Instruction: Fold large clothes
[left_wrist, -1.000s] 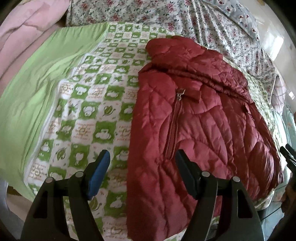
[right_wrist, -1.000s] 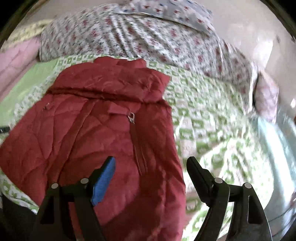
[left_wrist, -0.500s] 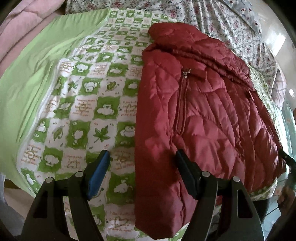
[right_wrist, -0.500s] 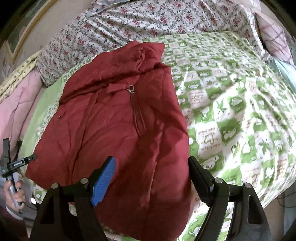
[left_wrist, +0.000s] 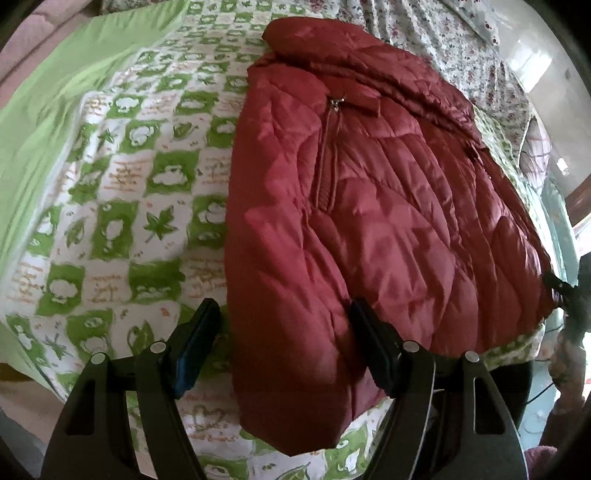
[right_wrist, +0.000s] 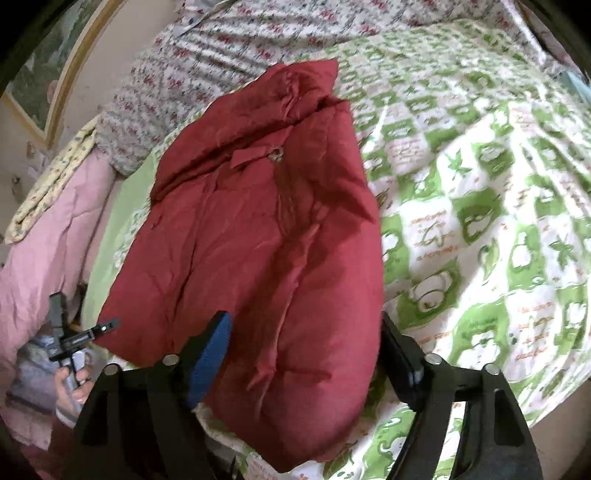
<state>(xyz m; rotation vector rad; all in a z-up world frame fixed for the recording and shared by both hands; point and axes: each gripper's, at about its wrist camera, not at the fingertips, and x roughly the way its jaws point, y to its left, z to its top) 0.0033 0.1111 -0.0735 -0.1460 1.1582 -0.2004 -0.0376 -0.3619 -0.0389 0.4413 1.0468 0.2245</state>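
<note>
A dark red quilted jacket (left_wrist: 369, 206) lies on the bed, zipper up, collar at the far end. It also shows in the right wrist view (right_wrist: 266, 251). My left gripper (left_wrist: 284, 343) is open, its jaws on either side of the jacket's near left hem corner, just above it. My right gripper (right_wrist: 306, 354) is open, its jaws on either side of the jacket's near right hem corner. Neither holds the cloth.
The jacket rests on a green-and-white checked quilt (left_wrist: 122, 192) that reaches the bed's near edge. A floral pillow (right_wrist: 184, 74) and pink bedding (right_wrist: 55, 236) lie at the far side. The other gripper and hand (right_wrist: 70, 343) show at the left.
Both grippers have come lower and nearer to the jacket's bottom hem corners. Both stay open. The jacket has not moved.
</note>
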